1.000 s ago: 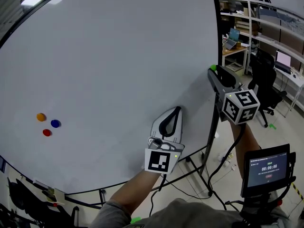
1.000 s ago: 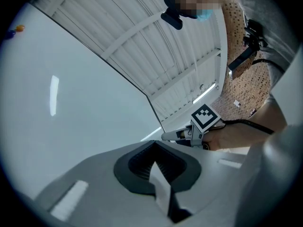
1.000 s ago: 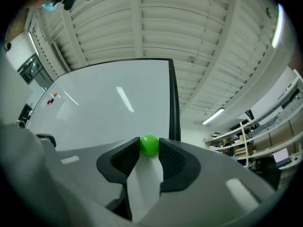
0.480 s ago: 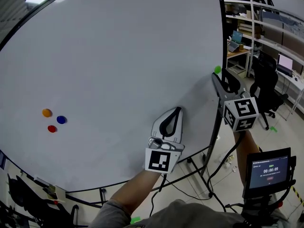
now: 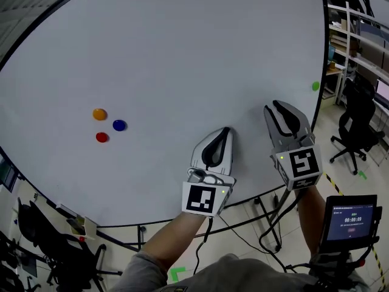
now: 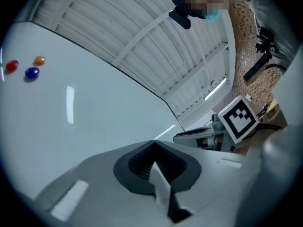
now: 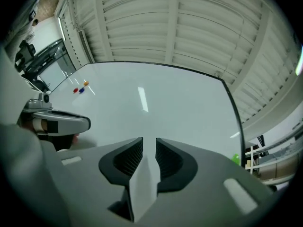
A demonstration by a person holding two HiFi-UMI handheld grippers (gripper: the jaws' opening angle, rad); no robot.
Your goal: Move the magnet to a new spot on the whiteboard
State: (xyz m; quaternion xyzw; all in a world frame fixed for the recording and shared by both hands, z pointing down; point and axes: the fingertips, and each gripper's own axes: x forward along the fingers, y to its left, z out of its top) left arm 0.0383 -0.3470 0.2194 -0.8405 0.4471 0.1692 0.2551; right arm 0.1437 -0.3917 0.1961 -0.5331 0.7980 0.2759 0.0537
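Now R claw [image 5: 278,104] just been closing, narrow gap, empty; L claw [image 5: 227,129] pinched together, empty.

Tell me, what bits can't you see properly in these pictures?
- Head view: the writing on the small screen is too small to read.
- Head view: the top of the whiteboard is cut off by the picture's edge.
- Head and right gripper views: the green blob by the board's right edge is too small to tell what it is.

The left gripper [image 5: 226,131] and right gripper [image 5: 281,106] are grey with black ribbed pads [image 7: 127,159], black-and-white marker cubes [image 5: 201,200] and trailing black cables [image 5: 207,232].
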